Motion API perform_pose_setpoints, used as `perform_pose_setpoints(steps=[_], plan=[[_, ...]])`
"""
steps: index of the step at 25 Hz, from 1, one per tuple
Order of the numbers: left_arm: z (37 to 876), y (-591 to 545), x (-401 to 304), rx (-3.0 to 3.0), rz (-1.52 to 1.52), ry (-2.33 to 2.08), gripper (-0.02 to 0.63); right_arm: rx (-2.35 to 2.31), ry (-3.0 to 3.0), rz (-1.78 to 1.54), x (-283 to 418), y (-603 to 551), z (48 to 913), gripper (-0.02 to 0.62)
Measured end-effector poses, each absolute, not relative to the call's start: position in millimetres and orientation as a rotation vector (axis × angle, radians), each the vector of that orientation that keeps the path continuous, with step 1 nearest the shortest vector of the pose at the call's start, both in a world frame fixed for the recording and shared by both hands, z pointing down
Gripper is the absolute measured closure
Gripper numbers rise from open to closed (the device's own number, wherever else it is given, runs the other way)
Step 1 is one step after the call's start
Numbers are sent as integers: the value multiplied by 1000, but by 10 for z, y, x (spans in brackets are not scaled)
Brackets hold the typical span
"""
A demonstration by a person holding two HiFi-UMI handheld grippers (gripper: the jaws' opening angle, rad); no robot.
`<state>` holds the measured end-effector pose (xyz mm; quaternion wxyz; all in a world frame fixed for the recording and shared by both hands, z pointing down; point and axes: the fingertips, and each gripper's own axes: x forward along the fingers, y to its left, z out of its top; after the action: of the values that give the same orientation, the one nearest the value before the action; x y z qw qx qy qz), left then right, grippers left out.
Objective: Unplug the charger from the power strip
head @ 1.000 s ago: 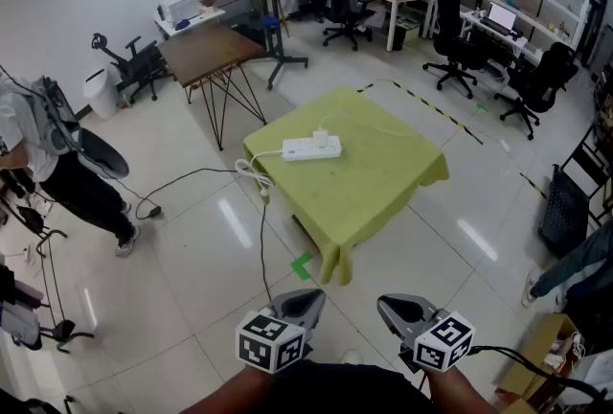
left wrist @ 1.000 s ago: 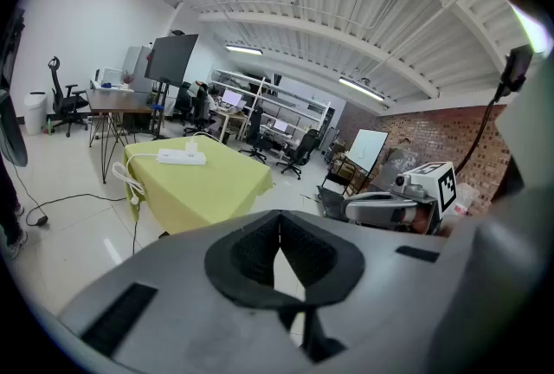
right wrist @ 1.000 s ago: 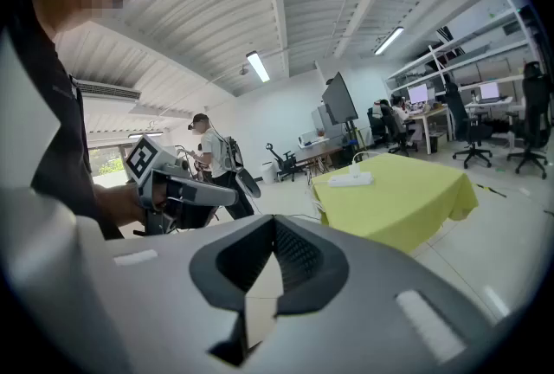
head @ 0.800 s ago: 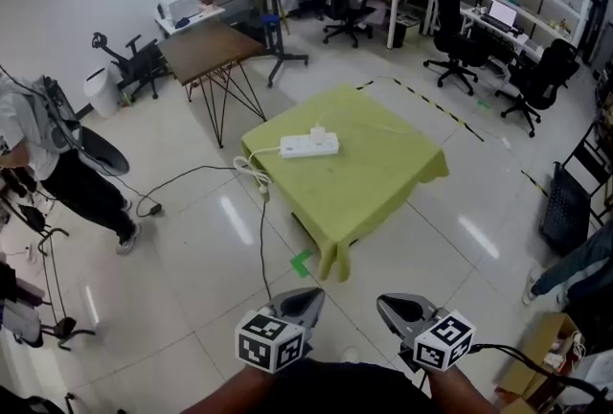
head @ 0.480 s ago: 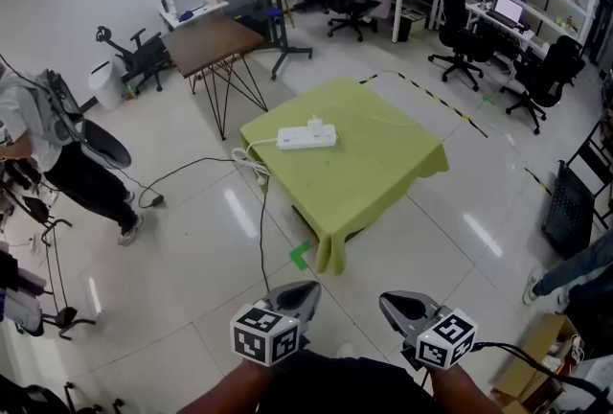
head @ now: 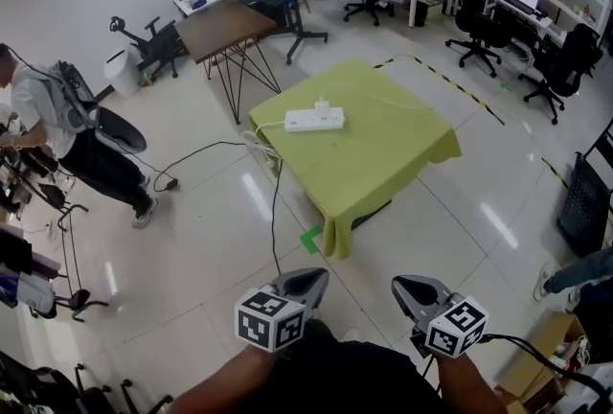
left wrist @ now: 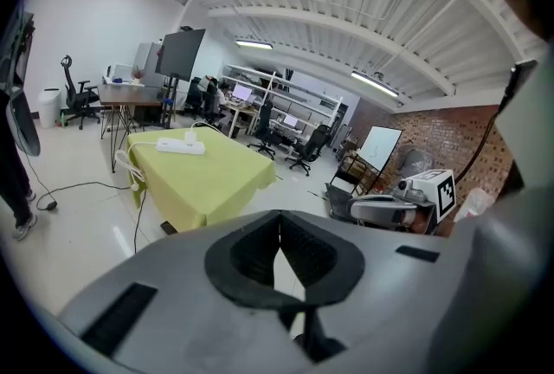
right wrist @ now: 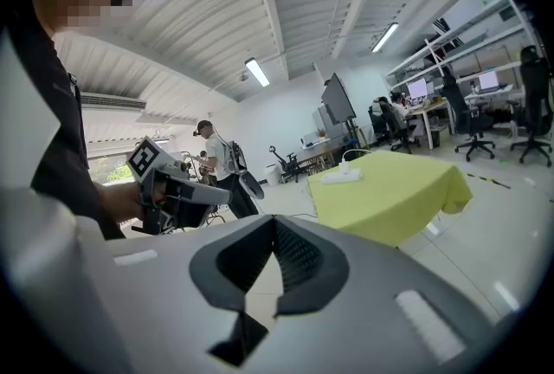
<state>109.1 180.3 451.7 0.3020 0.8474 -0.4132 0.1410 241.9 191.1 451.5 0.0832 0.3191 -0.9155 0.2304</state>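
A white power strip (head: 314,121) lies on the far left part of the table with a green cloth (head: 383,163). A white charger (head: 322,105) stands plugged into it, its thin cable running across the cloth. Both grippers are far short of the table, low in the head view. My left gripper (head: 311,276) is shut with nothing in it. My right gripper (head: 407,286) is shut and empty too. The left gripper view shows the power strip (left wrist: 180,147) far ahead at left. In the right gripper view the power strip (right wrist: 340,177) sits small on the green cloth (right wrist: 389,195).
The strip's white lead hangs off the table's left edge to a black cable (head: 273,211) on the floor. A green tape mark (head: 309,238) lies by the near corner. A person (head: 67,129) stands at left, a brown table (head: 225,29) behind, office chairs (head: 474,14) beyond.
Both grippers have moved forward towards the green table together with the head camera. Both have stayed shut and empty. The power strip and charger have not moved.
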Motion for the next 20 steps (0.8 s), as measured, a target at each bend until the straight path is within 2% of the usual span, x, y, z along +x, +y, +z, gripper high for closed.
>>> perform_pose_setpoints(steps=[10,20], plan=[[4728,1246,910,2218,371,-1092,598,951,-2675,717,2310,1489,4729,592],[4917,-238,254,2254,400,-1060,598,1051,-2623,676,1670,-58,4728,592]])
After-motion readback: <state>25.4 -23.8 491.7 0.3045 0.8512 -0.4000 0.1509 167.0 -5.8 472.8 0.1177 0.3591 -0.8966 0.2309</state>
